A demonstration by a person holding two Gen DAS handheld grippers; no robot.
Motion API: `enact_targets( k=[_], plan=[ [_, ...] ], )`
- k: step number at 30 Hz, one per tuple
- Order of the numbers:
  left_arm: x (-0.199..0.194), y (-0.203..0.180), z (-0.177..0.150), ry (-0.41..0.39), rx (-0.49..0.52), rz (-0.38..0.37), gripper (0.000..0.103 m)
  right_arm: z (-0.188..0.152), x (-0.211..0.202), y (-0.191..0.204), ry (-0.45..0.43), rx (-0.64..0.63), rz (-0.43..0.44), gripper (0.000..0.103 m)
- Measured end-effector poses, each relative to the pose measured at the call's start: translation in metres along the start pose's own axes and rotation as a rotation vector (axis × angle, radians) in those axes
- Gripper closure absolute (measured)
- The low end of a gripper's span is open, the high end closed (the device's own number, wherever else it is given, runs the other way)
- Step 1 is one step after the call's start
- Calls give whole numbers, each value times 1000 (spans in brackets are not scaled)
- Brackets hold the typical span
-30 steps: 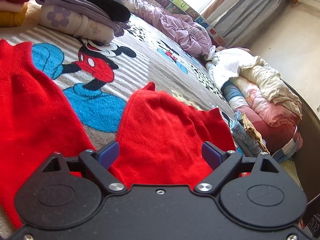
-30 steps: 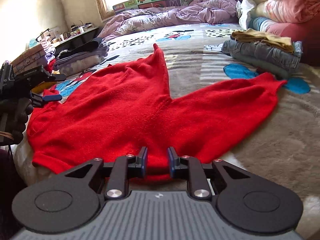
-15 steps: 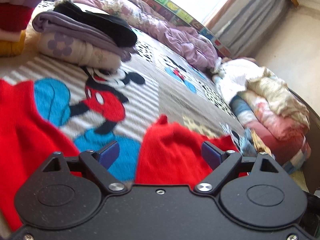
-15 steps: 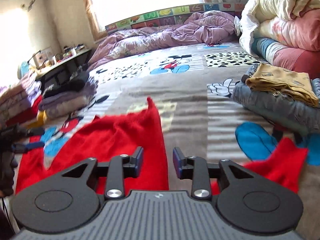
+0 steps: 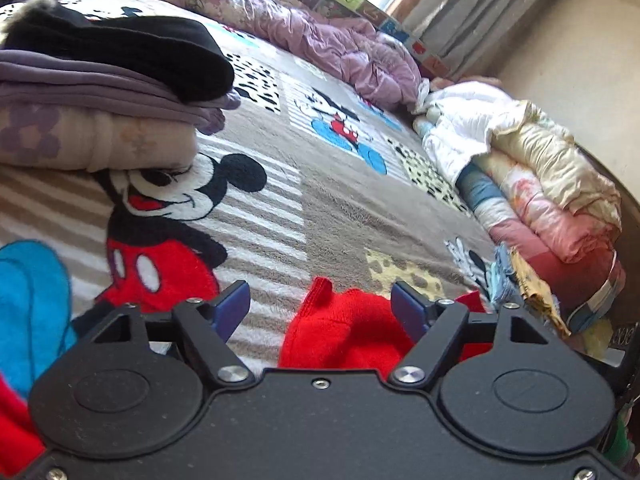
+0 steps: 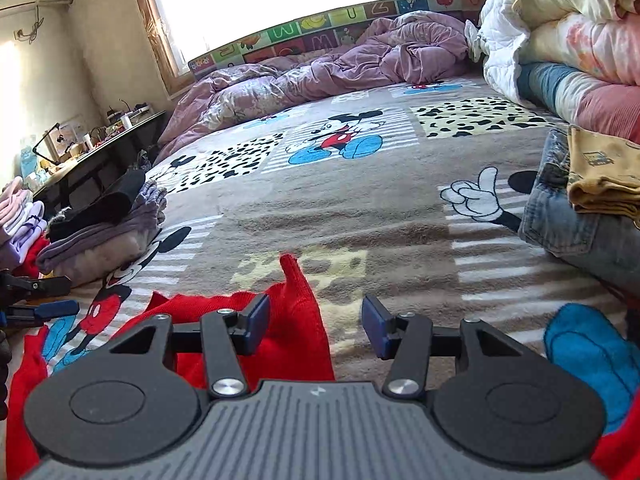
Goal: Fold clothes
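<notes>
Opening, my right gripper (image 6: 316,326) clasps nothing; red sweater (image 6: 292,320) lies at its seven o'clock, flat on the cartoon blanket (image 6: 360,208). My left gripper (image 5: 320,308) narrows, unclenched, the sweater's tip below at six o'clock. Earlier the right pads pinched the hem, red filling both views; now I judge it released for the next fold. Folded stack (image 5: 100,92) at ten o'clock, beyond.

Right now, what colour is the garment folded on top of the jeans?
Mustard yellow garment on the jeans, clearest in the right wrist view.
</notes>
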State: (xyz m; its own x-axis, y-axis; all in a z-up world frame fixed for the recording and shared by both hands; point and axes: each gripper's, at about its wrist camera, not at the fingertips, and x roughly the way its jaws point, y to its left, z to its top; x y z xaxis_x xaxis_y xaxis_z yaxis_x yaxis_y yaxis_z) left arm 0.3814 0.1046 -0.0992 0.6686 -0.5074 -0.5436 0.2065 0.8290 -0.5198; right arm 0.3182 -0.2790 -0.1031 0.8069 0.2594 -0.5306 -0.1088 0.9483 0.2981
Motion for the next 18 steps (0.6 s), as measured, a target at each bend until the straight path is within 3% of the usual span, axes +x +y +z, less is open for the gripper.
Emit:
enact_targets(
  k=[14, 18],
  plan=[
    [51, 12, 3, 113, 30, 9, 28, 7, 37, -9, 57, -44, 106, 53],
    [54, 8, 2, 114, 44, 2, 34, 6, 41, -17, 63, -17, 130, 61]
  ],
)
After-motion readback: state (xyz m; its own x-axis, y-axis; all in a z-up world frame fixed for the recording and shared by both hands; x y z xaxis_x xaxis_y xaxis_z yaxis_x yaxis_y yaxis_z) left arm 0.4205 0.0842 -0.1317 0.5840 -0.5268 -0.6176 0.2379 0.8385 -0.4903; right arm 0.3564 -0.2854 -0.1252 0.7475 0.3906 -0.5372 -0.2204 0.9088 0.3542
